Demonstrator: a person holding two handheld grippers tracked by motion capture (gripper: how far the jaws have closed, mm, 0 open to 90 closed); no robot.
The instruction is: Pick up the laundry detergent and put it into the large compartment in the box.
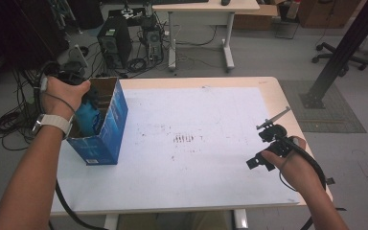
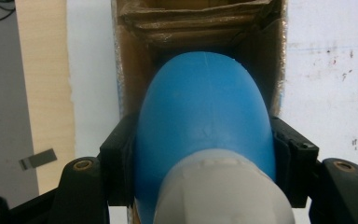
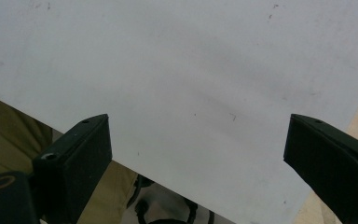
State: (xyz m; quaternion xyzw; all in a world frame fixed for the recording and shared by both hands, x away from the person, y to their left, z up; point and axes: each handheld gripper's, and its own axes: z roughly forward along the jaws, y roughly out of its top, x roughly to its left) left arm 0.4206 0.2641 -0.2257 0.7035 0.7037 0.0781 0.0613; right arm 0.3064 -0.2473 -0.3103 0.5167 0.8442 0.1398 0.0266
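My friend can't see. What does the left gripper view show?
The left hand-held gripper clamps a blue bottle with a grey cap, pointing it into an open cardboard box. A white table lies beneath.

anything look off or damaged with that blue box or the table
The blue box has a torn, crumpled cardboard flap inside, seen in the left gripper view past the blue bottle. The white table sheet carries dark smudges near its middle. Nothing looks spilled.
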